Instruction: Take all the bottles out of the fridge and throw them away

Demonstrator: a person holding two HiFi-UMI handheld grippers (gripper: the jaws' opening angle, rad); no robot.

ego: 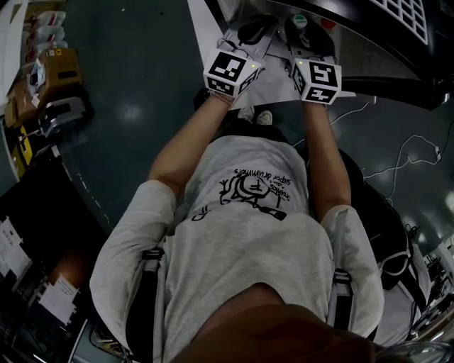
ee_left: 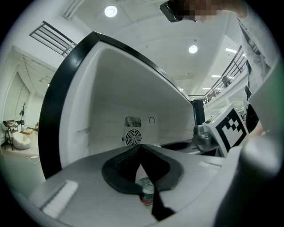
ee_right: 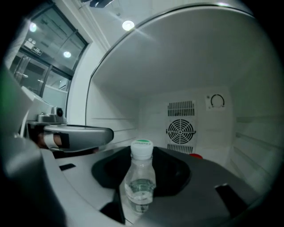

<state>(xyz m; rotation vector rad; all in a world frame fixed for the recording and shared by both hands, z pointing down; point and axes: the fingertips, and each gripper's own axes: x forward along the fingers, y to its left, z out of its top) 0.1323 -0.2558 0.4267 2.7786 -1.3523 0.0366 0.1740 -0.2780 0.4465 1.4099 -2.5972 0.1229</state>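
Note:
I look down on both grippers reaching into the white fridge (ee_left: 115,97), which has a fan vent (ee_right: 181,131) on its back wall. My right gripper (ee_right: 143,155) is shut on a clear bottle (ee_right: 141,181) with a white and green cap, held upright with a little water in it. That cap (ego: 301,20) also shows in the head view, by the right gripper (ego: 306,32). My left gripper (ee_left: 141,148) is shut on a small bottle (ee_left: 147,190) with a pale cap and a red label, deep between the pads. In the head view the left gripper (ego: 252,32) hides its bottle.
A small red object (ee_right: 195,156) lies on the fridge floor behind the right jaw. The fridge's black frame (ee_left: 57,111) stands at the left. Boxes and gear (ego: 50,78) crowd the floor at the far left, and white cables (ego: 404,156) run at the right.

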